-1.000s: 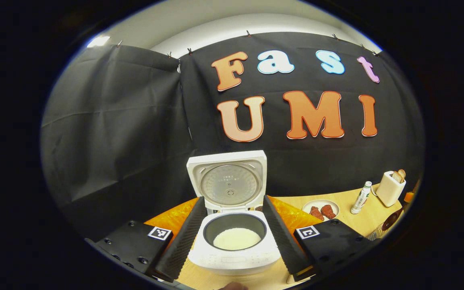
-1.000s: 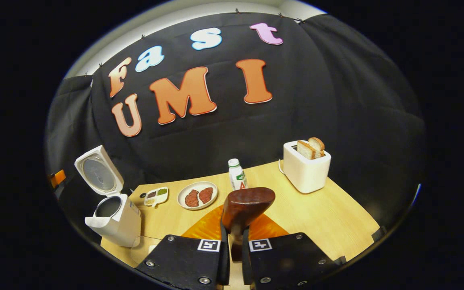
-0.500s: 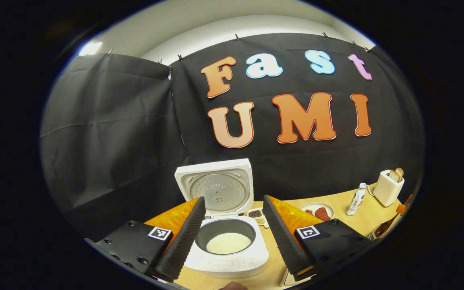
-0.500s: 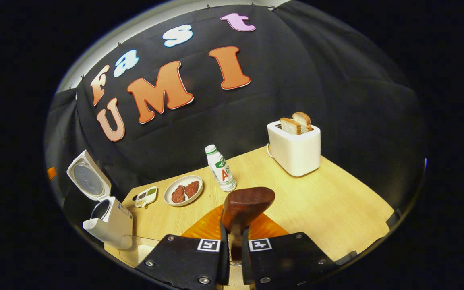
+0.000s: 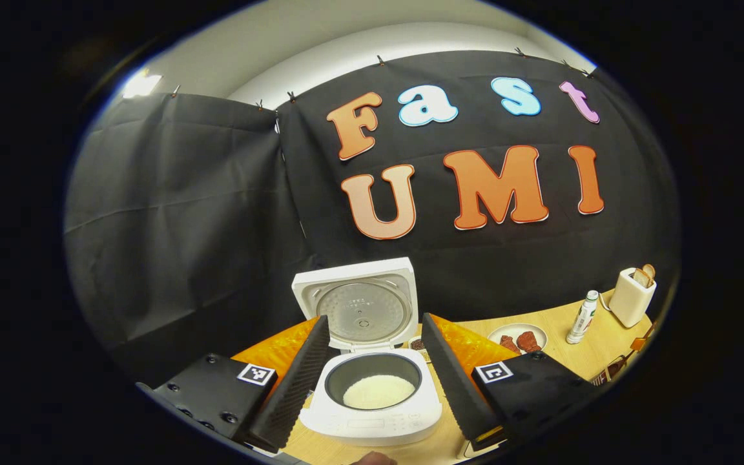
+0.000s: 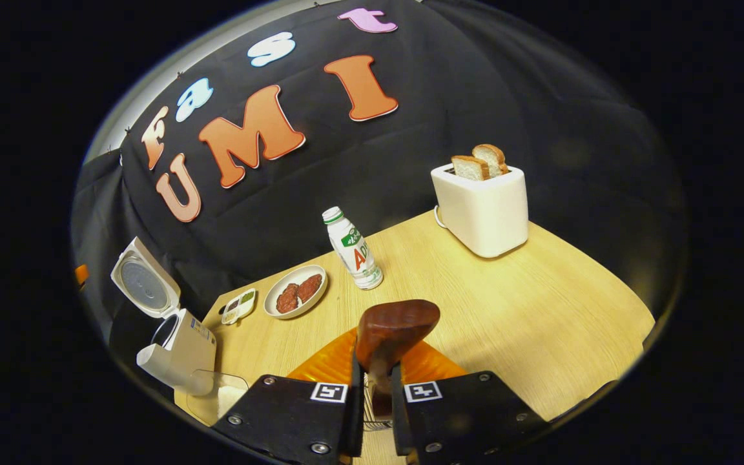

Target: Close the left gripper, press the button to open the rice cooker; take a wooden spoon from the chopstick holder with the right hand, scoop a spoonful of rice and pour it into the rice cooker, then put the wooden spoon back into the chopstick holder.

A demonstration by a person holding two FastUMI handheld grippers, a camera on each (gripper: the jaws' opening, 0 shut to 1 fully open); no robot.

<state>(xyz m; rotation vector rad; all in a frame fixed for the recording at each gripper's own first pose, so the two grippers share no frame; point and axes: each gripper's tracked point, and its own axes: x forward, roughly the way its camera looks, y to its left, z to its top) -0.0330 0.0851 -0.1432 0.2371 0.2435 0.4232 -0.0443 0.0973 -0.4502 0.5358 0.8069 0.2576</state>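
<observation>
The white rice cooker [image 5: 372,413] stands open just ahead of my left gripper [image 5: 375,320], its lid [image 5: 356,303] upright and white rice [image 5: 378,391] in the dark pot. The left jaws are spread wide on either side of the pot, open and holding nothing. My right gripper [image 6: 374,381] is shut on the handle of the dark brown wooden spoon [image 6: 394,326], whose bowl rises in front of the fingers with no rice showing on it. In the right gripper view the cooker [image 6: 178,349] sits far left beside a clear container of rice [image 6: 220,400].
On the wooden table [image 6: 527,310] stand a white toaster [image 6: 482,206] with two bread slices, a small bottle [image 6: 352,248], a plate [image 6: 294,297] with two reddish pieces and a small divided dish [image 6: 237,307]. Black cloth closes the back.
The right gripper has carried the spoon lower and towards the table's right side, so the toaster and bottle look nearer. The left gripper has drifted slightly and stays open over the cooker.
</observation>
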